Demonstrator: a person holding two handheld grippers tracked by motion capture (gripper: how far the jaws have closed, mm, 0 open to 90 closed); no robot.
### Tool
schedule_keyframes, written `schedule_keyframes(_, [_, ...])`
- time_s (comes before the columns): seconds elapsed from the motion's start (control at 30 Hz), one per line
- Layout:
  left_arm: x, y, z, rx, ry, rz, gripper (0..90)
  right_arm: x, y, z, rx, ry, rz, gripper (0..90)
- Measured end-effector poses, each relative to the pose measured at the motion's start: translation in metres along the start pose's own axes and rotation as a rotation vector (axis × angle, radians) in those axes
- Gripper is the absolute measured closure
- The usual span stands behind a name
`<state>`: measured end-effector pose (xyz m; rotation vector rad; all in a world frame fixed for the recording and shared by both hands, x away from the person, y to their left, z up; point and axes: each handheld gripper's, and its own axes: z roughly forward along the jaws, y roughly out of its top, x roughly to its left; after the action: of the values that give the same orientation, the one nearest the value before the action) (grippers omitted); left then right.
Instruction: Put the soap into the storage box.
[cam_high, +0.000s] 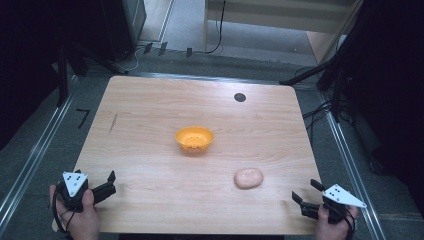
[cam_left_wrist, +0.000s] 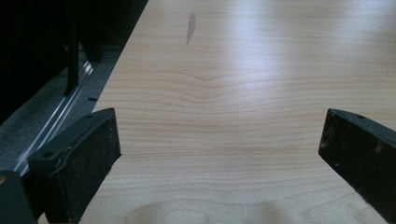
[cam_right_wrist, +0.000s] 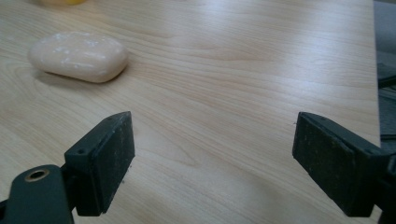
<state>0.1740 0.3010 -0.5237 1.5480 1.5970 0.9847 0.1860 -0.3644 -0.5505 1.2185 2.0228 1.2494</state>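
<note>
An orange bowl (cam_high: 194, 138) stands near the middle of the wooden table (cam_high: 150, 110). A pale pink, rounded lump (cam_high: 248, 178) lies to its right and nearer me; in the right gripper view the lump (cam_right_wrist: 78, 56) rests ahead and left of the jaws. My left gripper (cam_high: 111, 182) sits at the table's near left corner, open, with bare wood between its jaws (cam_left_wrist: 219, 140). At the near right corner my right gripper (cam_high: 306, 191) is also open and holds nothing (cam_right_wrist: 212, 149). A sliver of the bowl (cam_right_wrist: 60, 2) shows at the top edge there.
A small dark round spot (cam_high: 240, 97) marks the far right part of the table, and a thin dark streak (cam_high: 113, 123) lies at its left. Metal rails (cam_high: 30, 160) and black stands flank both sides.
</note>
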Motion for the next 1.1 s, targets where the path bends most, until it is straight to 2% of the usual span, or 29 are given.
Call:
schedule_keyframes(0.2, [0.0,0.0,0.0,0.004,0.002,0.004,0.0,0.002,-0.001,-0.001,-0.01,-0.045,-0.005,16.9])
schedule_keyframes(0.27, [0.0,0.0,0.0,0.005,-0.001,-0.003,0.0,0.002,0.0,0.0,0.003,-0.033,-0.012,19.4])
schedule_keyframes(0.3, [0.001,0.0,0.0,-0.001,0.0,-0.007,0.0,0.003,0.001,0.002,0.008,-0.017,-0.018,16.2])
schedule_keyframes(0.33, [0.001,0.0,0.0,0.0,-0.001,-0.006,0.0,0.003,0.001,0.002,0.008,-0.022,-0.017,13.7])
schedule_keyframes(0.43, [0.0,0.0,0.0,0.007,-0.006,0.0,0.0,0.004,0.002,0.003,0.006,0.01,-0.007,13.8])
schedule_keyframes(0.47, [0.0,0.001,0.001,0.012,-0.006,0.001,0.0,0.004,0.003,0.004,0.007,0.038,-0.009,13.8])
schedule_keyframes(0.53, [0.0,0.001,0.001,0.013,-0.006,0.003,0.0,0.007,0.006,0.006,0.037,0.047,-0.042,13.8])
schedule_keyframes(0.63, [0.0,0.001,0.001,0.014,-0.007,-0.001,0.0,0.01,0.014,0.008,0.055,0.083,-0.096,13.8])
schedule_keyframes(0.8, [0.0,0.001,0.001,0.014,-0.01,0.004,0.0,0.012,0.031,0.014,0.091,0.162,-0.148,13.5])
schedule_keyframes(0.93, [0.0,0.001,0.001,0.014,-0.012,0.001,0.0,0.015,0.044,0.021,0.127,0.198,-0.214,12.9])
schedule_keyframes(1.1, [0.0,0.001,0.001,0.015,-0.012,-0.002,0.0,0.017,0.058,0.031,0.177,0.258,-0.249,13.0])
